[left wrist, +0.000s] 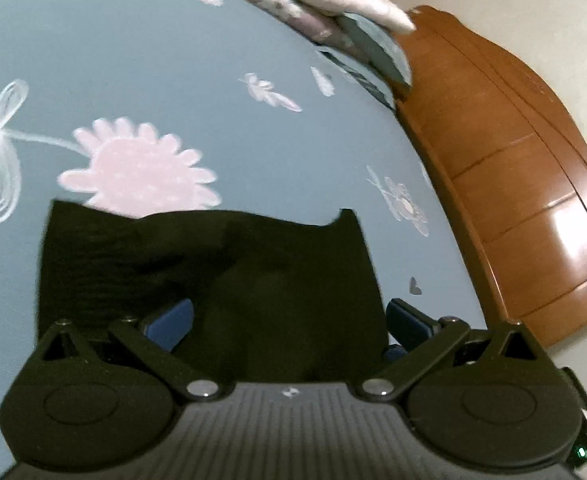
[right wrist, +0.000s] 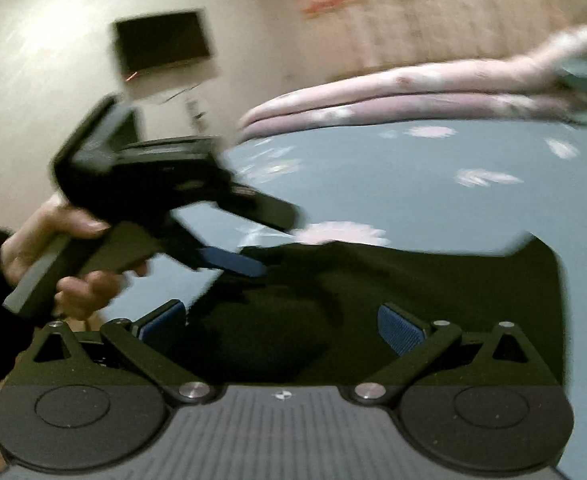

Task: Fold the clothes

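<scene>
Nearest the lens in both wrist views is a gripper's own black linkage body, and just past it a black, soft knit garment [left wrist: 213, 272] lying on a grey-blue bed sheet printed with pale pink flowers [left wrist: 213, 80]. The left gripper [left wrist: 289, 320] has its blue-padded fingers [left wrist: 171, 322] spread apart over the cloth, one pad above the fabric and the other at about 3 o'clock, just off the garment's right edge; nothing is pinched between them. The right gripper [right wrist: 283, 326] likewise stands with its tongs apart, both pads low over the dark fabric. In the right wrist view the left gripper [right wrist: 233, 262] shows at 9 o'clock, held in a person's hand [right wrist: 53, 256], its blue finger reaching down to the garment's upper left edge, blurred with motion. The garment looks compact, with a fairly straight upper edge and squared corners, which fits a piece already doubled over as well as one only laid out flat; its layers are too dark to tell apart. Both tools poised wide at opposite edges suits either taking hold of the hem or letting it go. No container appears; at 12 o'clock a stack of folded pink and mauve bedding [right wrist: 393, 92] rests on the sheet, and a polished brown wooden bed frame [left wrist: 513, 160] runs along 3 o'clock.
</scene>
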{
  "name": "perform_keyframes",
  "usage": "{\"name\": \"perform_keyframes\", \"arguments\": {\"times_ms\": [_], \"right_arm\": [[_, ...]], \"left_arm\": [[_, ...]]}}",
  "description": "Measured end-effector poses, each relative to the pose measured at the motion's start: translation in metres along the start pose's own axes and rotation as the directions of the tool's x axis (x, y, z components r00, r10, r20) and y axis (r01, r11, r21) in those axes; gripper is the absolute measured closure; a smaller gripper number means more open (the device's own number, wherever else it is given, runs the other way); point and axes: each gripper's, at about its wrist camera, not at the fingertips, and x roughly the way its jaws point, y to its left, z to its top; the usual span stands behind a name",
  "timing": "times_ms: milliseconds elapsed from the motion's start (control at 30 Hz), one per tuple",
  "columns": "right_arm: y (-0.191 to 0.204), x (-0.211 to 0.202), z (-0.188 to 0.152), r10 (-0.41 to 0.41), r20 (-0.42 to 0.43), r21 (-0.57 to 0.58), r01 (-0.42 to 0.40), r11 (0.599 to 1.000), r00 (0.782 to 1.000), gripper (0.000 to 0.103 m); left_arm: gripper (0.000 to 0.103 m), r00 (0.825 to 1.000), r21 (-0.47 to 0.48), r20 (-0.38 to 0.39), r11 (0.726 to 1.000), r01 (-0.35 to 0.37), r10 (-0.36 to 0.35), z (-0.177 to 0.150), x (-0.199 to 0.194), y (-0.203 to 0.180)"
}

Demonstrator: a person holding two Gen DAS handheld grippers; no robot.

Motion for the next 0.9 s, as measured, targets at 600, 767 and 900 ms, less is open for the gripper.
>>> {"name": "perform_keyframes", "arguments": {"times_ms": [600,767,900], "right_arm": [[0.018,0.042,-0.023,-0.091,-0.141,-0.014,0.090,0.996,0.986,0.000],[0.019,0.017,-0.028,-0.074,-0.085,0.111,0.083,0.990,0.994,0.000],[0.015,0.004,-0.032,-0.080,-0.083,0.132,0.090,0.987,0.993,0.000]], "left_arm": [[0.001,0.993,0.059,0.009,0.991,0.118,-0.118,0.001,-0.013,-0.003],[0.001,0.992,0.065,-0.023,0.990,0.126,-0.125,0.023,0.029,-0.017],[0.001,0.991,0.064,-0.048,0.990,0.125,-0.122,0.037,0.060,-0.024]]}}
